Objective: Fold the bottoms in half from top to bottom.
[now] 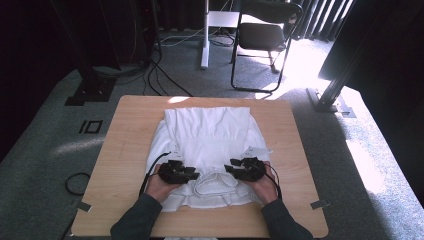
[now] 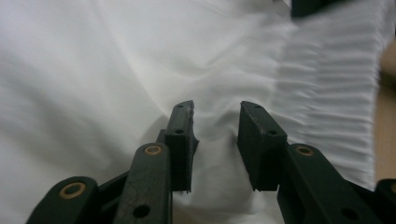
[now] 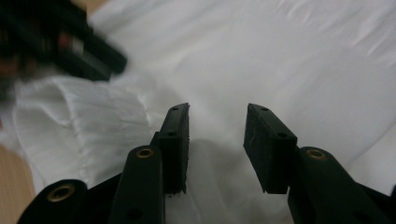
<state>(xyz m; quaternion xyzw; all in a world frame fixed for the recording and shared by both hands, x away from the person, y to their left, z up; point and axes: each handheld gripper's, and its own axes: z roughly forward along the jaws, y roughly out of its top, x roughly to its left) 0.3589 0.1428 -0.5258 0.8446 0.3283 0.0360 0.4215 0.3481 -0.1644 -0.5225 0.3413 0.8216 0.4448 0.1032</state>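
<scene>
white garment spread flat mid bench, ribbed collar end nearest the person. left gripper & right gripper both w/ fingers spread, nothing pinched, resting on cloth either side of collar. prob next: pinch one layer each side evenly, lift together so fabric doesn't bunch.

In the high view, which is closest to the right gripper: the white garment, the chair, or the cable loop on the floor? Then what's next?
From the right gripper:
1. White garment, right under it.
2. Cable loop, on the floor left of the table.
3. Chair, far beyond the table.
</scene>
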